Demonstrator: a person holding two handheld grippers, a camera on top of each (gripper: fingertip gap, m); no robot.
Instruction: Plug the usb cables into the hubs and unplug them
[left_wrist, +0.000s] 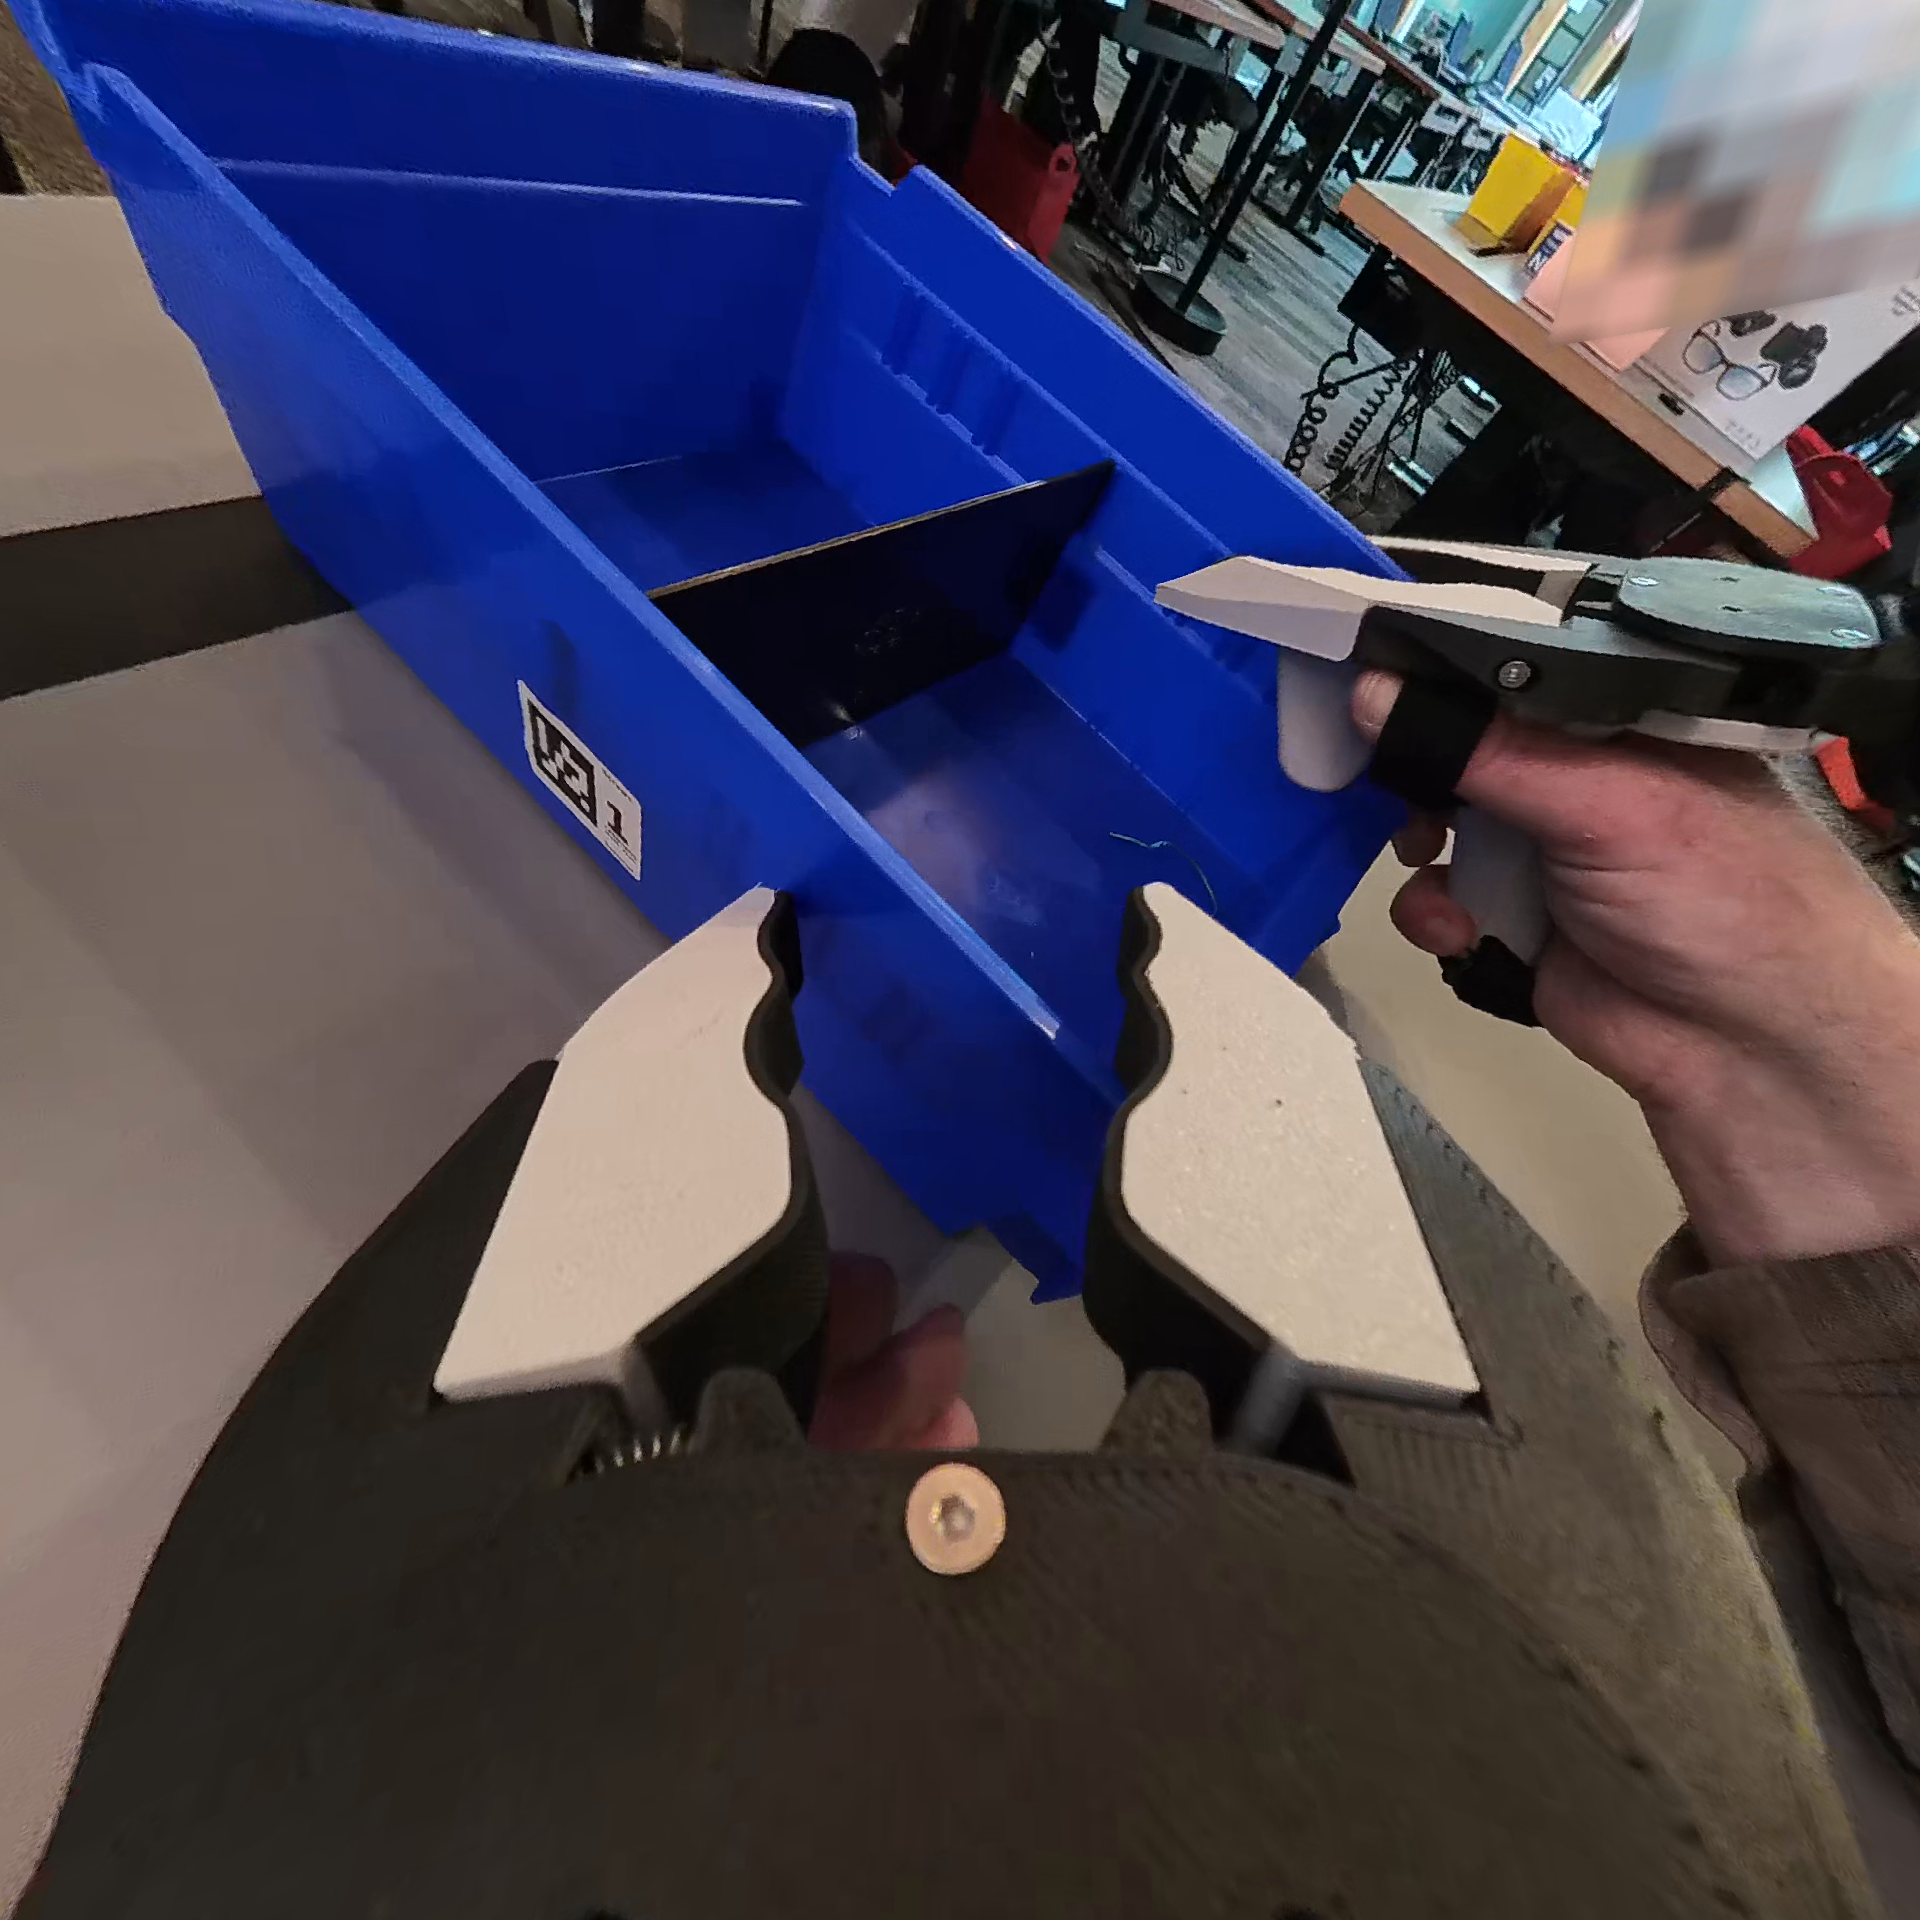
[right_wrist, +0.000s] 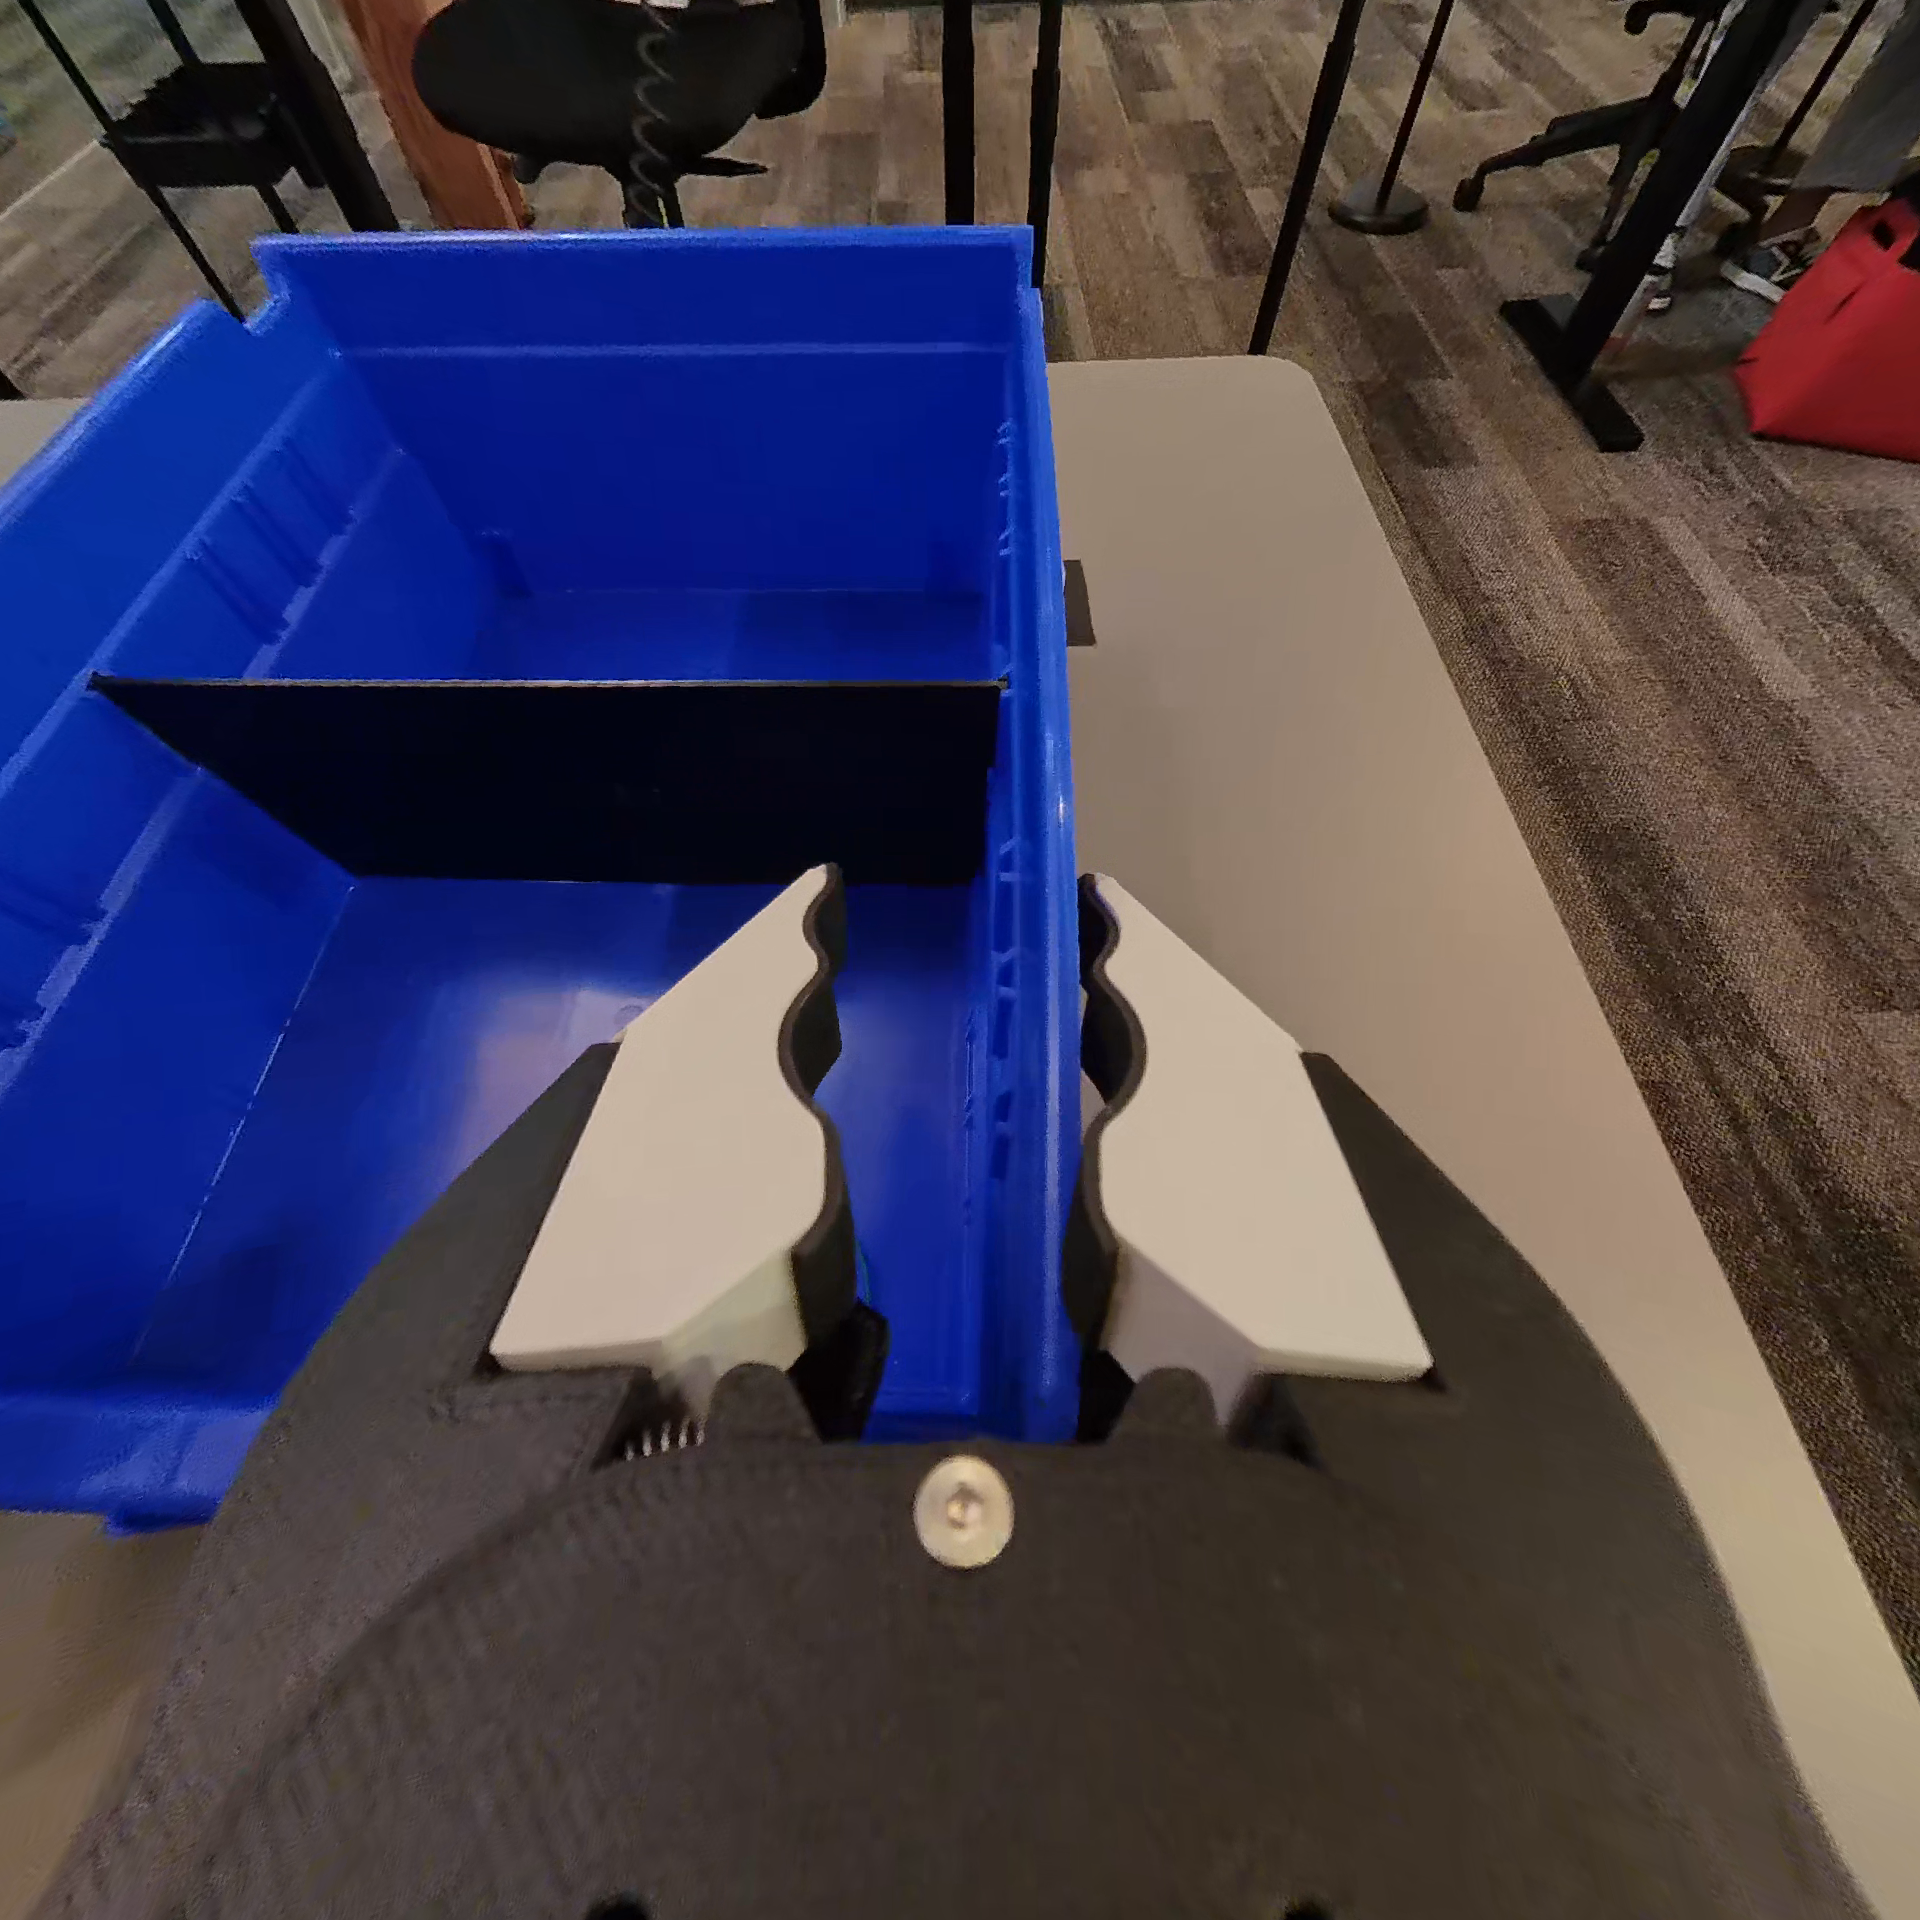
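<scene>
My left tongs (left_wrist: 951, 914) stand well open over the near corner of a blue bin (left_wrist: 436, 499), one fingertip outside the bin's left wall and the other above its near compartment, with nothing held between them. The bin sits on a pale grey surface (left_wrist: 208, 1039) and is split by a dark divider (left_wrist: 894, 613) into a near and a far compartment; a white sticker with a square black code (left_wrist: 578, 779) is stuck on its outer left wall. My right tongs (right_wrist: 956, 878) straddle the bin's right wall (right_wrist: 1023, 935), one finger inside the near compartment and the other outside over the surface; their jaws are parted with a clear gap, and I cannot see them pressing on the wall. In the left wrist view I see those right tongs (left_wrist: 1236, 665) from the side at the bin's right rim, held by a hand (left_wrist: 1621, 914). I see no usb cables or hubs in either view; both compartments show only bare blue floor, apart from a thin thread-like wisp (left_wrist: 1169, 852) in the near one.
</scene>
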